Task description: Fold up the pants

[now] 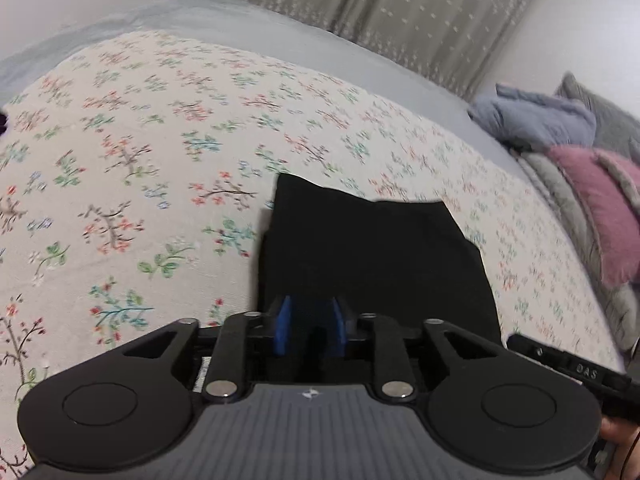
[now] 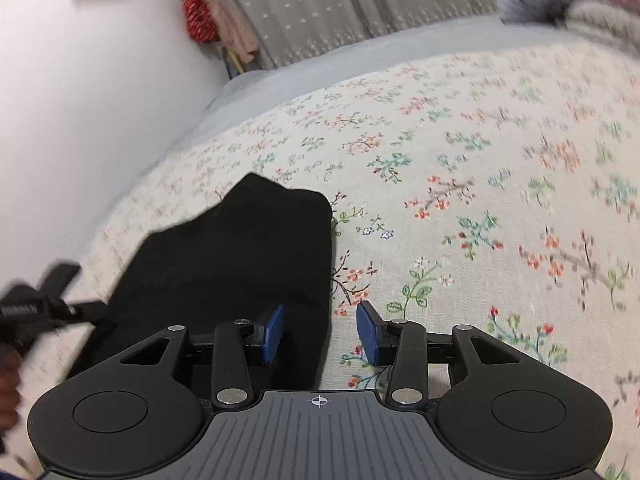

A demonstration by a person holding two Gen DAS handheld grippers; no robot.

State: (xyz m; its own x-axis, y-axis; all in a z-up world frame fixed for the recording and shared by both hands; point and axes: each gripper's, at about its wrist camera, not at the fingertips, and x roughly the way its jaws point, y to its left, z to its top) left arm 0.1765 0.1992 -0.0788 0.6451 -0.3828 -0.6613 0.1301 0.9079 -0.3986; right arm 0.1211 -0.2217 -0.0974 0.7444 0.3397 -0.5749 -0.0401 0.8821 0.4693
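The black pants point(image 1: 372, 252) lie folded in a compact stack on the floral bedspread point(image 1: 140, 160). My left gripper point(image 1: 310, 328) hovers over the near edge of the pants with its blue pads a narrow gap apart; dark cloth fills the gap, and I cannot tell whether it is pinched. In the right wrist view the pants point(image 2: 232, 256) lie at the left. My right gripper point(image 2: 320, 334) is open, straddling the right edge of the pants, its left pad point(image 2: 272, 332) over the cloth.
A pile of grey, blue and pink laundry point(image 1: 580, 168) sits at the right end of the bed. A curtain point(image 2: 320, 8) and a white wall point(image 2: 80, 100) stand behind the bed. The other hand-held gripper shows at the left edge point(image 2: 36, 312).
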